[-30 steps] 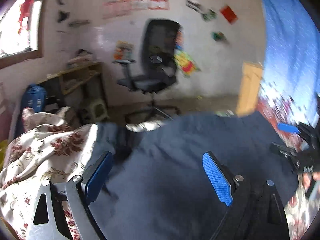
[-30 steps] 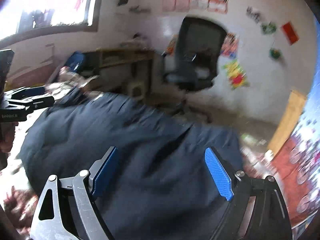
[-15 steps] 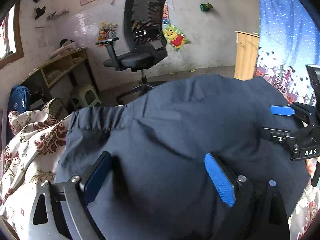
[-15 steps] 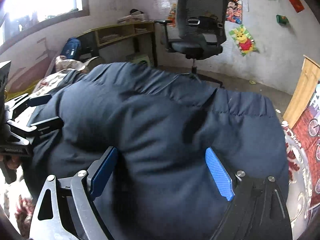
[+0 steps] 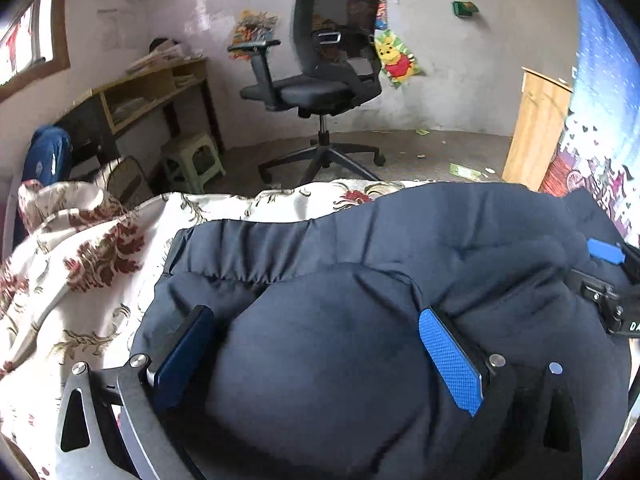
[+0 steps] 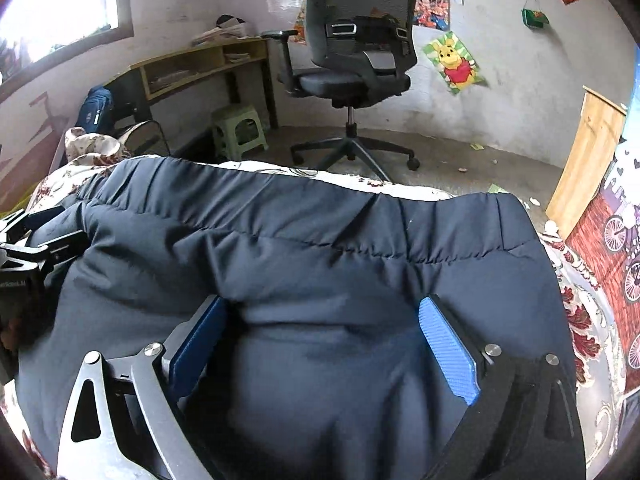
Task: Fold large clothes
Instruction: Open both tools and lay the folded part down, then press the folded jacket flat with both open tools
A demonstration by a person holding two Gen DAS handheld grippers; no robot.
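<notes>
A large dark navy padded jacket [image 5: 360, 280] lies spread on a floral bedspread [image 5: 80, 264]. It also fills the right wrist view [image 6: 320, 248]. My left gripper [image 5: 316, 344] is open, its blue pads wide apart with a puffed fold of the jacket bulging between them. My right gripper [image 6: 324, 332] is open the same way, jaws straddling a bulge of the jacket. Each gripper shows at the edge of the other's view: the right one [image 5: 608, 280] at the far right, the left one [image 6: 28, 248] at the far left.
Beyond the bed's far edge stand a black office chair [image 5: 324, 80], a green stool [image 5: 194, 158], a wooden desk [image 5: 152, 92] and a wooden cabinet [image 5: 536, 128]. A blue bag [image 5: 48, 156] sits at the left. A patterned curtain [image 5: 600, 120] hangs at the right.
Both grippers have dropped lower with the jacket, which has settled flat onto the bedspread. The far strip of bedspread now shows beyond the jacket's hem. Jaws stayed wide apart.
</notes>
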